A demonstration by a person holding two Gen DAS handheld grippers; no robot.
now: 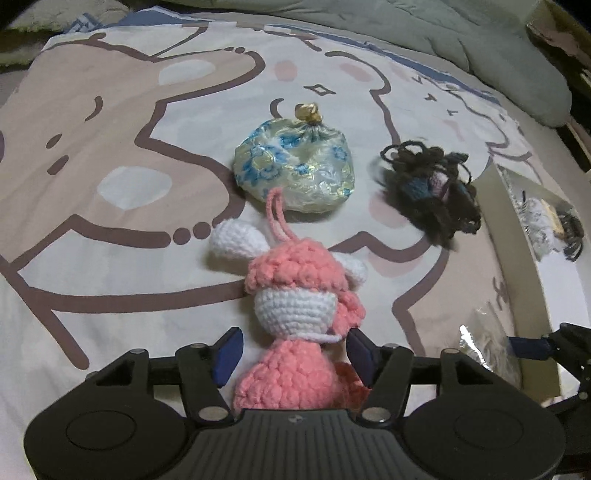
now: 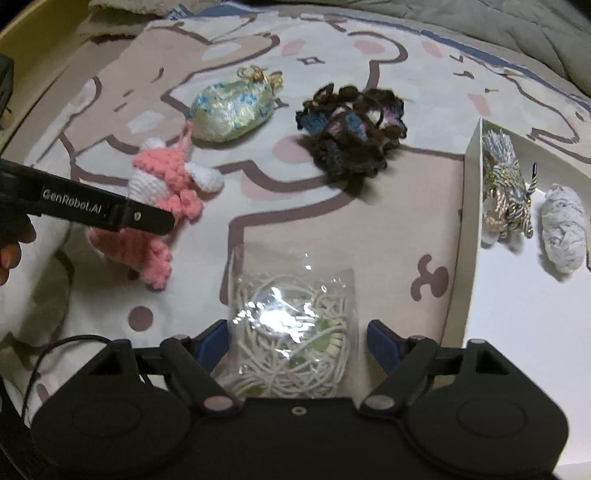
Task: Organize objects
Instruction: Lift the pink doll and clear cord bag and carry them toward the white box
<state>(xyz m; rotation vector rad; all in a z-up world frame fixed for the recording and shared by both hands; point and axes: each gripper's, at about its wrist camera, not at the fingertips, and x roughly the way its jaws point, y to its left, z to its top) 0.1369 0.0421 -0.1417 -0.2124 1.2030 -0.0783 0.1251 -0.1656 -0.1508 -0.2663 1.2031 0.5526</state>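
Note:
A pink and white crochet doll (image 1: 295, 314) lies on the cartoon-print bedsheet, its body between the fingers of my left gripper (image 1: 291, 354); the jaws stand open on either side of it, the right pad close to it. The doll also shows in the right wrist view (image 2: 162, 192), partly behind the left gripper's finger (image 2: 110, 208). My right gripper (image 2: 295, 341) is open around a clear plastic bag of white cord (image 2: 291, 332). A blue-floral satin pouch (image 1: 295, 170) (image 2: 229, 110) and a dark yarn scrunchie (image 1: 432, 192) (image 2: 354, 125) lie farther back.
A white box (image 2: 469, 206) stands at the right, holding a gold-and-silver woven charm (image 2: 506, 199) and a white marbled bundle (image 2: 565, 232). A grey quilt (image 1: 443, 33) is bunched at the far side. A thin black cable (image 2: 48, 354) loops at the lower left.

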